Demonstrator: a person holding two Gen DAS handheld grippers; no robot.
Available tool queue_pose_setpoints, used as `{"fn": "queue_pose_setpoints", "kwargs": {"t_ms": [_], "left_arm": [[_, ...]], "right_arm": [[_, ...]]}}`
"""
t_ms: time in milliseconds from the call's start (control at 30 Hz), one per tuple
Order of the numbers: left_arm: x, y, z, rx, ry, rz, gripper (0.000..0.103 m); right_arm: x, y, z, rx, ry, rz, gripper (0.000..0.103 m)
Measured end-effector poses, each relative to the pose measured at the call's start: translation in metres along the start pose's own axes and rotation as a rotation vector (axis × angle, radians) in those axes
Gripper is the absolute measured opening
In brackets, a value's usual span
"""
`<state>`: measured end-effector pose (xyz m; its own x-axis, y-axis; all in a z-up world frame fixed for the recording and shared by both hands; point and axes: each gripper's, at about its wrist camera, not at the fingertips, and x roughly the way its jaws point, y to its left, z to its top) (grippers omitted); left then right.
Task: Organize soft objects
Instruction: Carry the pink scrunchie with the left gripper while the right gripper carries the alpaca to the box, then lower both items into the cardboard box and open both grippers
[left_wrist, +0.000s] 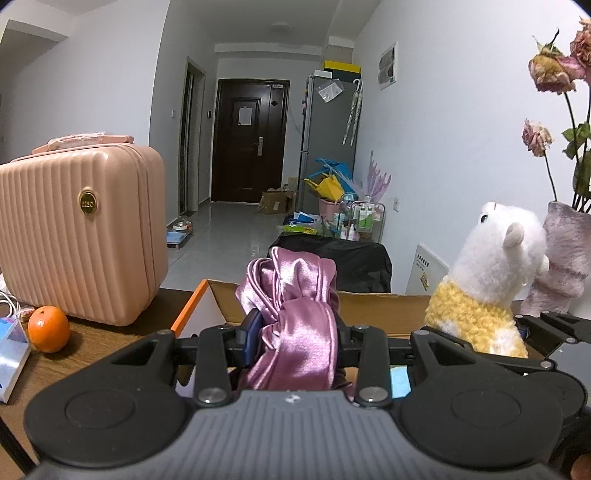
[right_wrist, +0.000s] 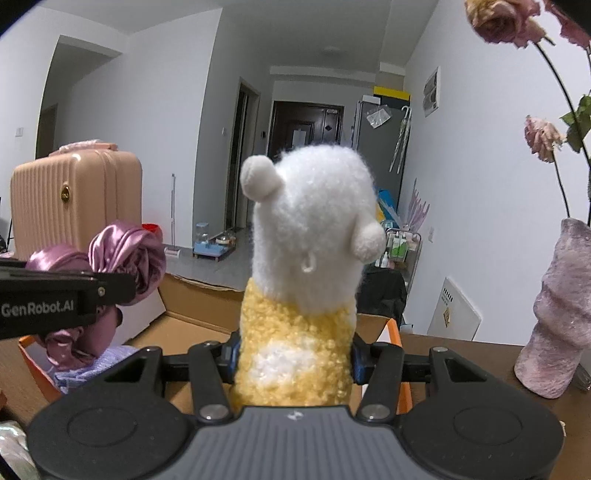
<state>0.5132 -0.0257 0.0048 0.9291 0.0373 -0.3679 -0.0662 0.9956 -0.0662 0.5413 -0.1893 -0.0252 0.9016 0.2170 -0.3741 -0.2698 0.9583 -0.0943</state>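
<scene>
holding: my left tongs (left_wrist: 295, 328) pinch satin cloth (left_wrist: 295, 314); my right tongs (right_wrist: 293, 356) clamp plush toy (right_wrist: 306, 258)
box (left_wrist: 369, 306): just ahead and below both, left load nearer

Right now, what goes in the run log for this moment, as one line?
left claw: shut on pink satin cloth | right claw: shut on white-and-yellow plush toy | both over open cardboard box

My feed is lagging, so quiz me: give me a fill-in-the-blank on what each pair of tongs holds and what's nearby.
The left tongs are shut on a bundle of shiny ____ satin fabric.
The right tongs grip a plush toy with a white head and ____ body.
The fruit beside the pink suitcase is an ____.

Missing words: purple; yellow; orange
</scene>
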Motion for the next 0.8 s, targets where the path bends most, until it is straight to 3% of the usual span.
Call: {"fn": "queue_pose_setpoints", "kwargs": {"t_ms": [333, 433, 467, 600, 700, 800], "left_arm": [[0.009, 0.001, -0.006, 0.002, 0.030, 0.027, 0.037], [0.010, 0.001, -0.007, 0.000, 0.030, 0.033, 0.038], [0.011, 0.002, -0.006, -0.007, 0.034, 0.030, 0.040], [0.008, 0.004, -0.006, -0.019, 0.013, 0.065, 0.078], [0.005, 0.006, -0.005, -0.035, 0.001, 0.100, 0.103], [0.005, 0.008, -0.005, -0.037, -0.004, 0.128, 0.103]], "right_arm": [[0.012, -0.001, 0.001, 0.010, 0.026, 0.001, 0.051], [0.015, 0.000, 0.002, 0.010, 0.037, 0.001, 0.054], [0.017, 0.000, 0.002, 0.011, 0.046, 0.003, 0.059], [0.020, -0.001, 0.006, 0.023, 0.053, -0.010, 0.094], [0.019, -0.003, 0.008, 0.036, 0.039, -0.021, 0.103], [0.021, -0.004, 0.009, 0.047, 0.041, -0.019, 0.103]]}}
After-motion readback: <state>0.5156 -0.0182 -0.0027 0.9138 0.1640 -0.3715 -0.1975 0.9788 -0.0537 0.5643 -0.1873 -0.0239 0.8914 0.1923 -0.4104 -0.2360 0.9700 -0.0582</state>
